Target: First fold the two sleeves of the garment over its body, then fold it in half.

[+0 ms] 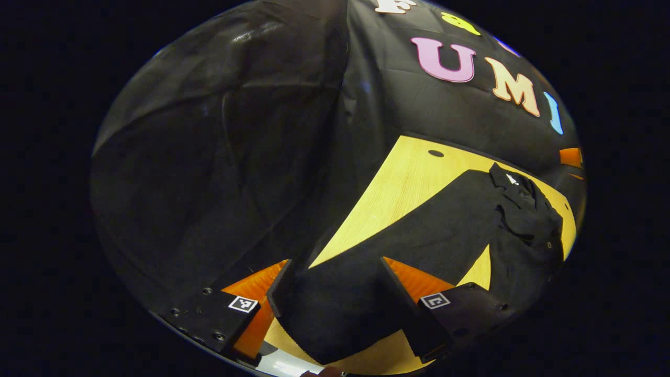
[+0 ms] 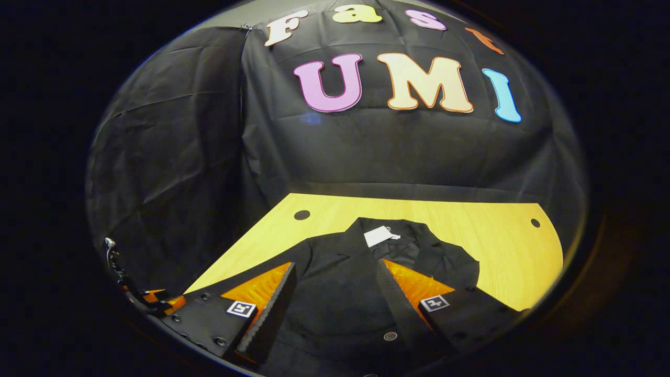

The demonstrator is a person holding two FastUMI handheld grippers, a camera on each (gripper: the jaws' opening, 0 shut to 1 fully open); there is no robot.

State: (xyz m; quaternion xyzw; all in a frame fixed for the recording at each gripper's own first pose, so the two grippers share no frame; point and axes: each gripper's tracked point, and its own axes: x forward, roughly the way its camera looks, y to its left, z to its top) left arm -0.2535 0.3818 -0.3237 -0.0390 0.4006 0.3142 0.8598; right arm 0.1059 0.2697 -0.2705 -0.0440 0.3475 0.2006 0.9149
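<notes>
1. A black garment (image 2: 340,277) lies spread flat on the wooden tabletop (image 2: 471,230), collar toward the booth wall, with a white tag (image 2: 378,235) at the neck and a button (image 2: 390,336) on the front.
2. In the left gripper view one sleeve (image 1: 419,230) stretches in a long band across the tabletop (image 1: 408,173), from the crumpled collar end (image 1: 515,204) toward the camera, where its end lies between the fingers.
3. The left gripper (image 1: 335,293) has its fingers spread wide, one on each side of the sleeve end; whether either one touches the cloth cannot be told.
4. The right gripper (image 2: 337,288) is also wide open, hanging over the garment's front with nothing between the fingers but the cloth below.
5. Two dark round holes (image 2: 302,214) mark the tabletop, one near each far corner; the other (image 2: 535,222) sits on the right.
6. The black cloth wall (image 2: 398,152) rises right behind the tabletop's far edge and wraps round its left side.
7. Bare wood lies beyond the collar and to the right of the garment; the left edge of the tabletop runs near the sleeve.
8. Part of the other gripper (image 2: 152,298) shows low at the left of the right gripper view.
</notes>
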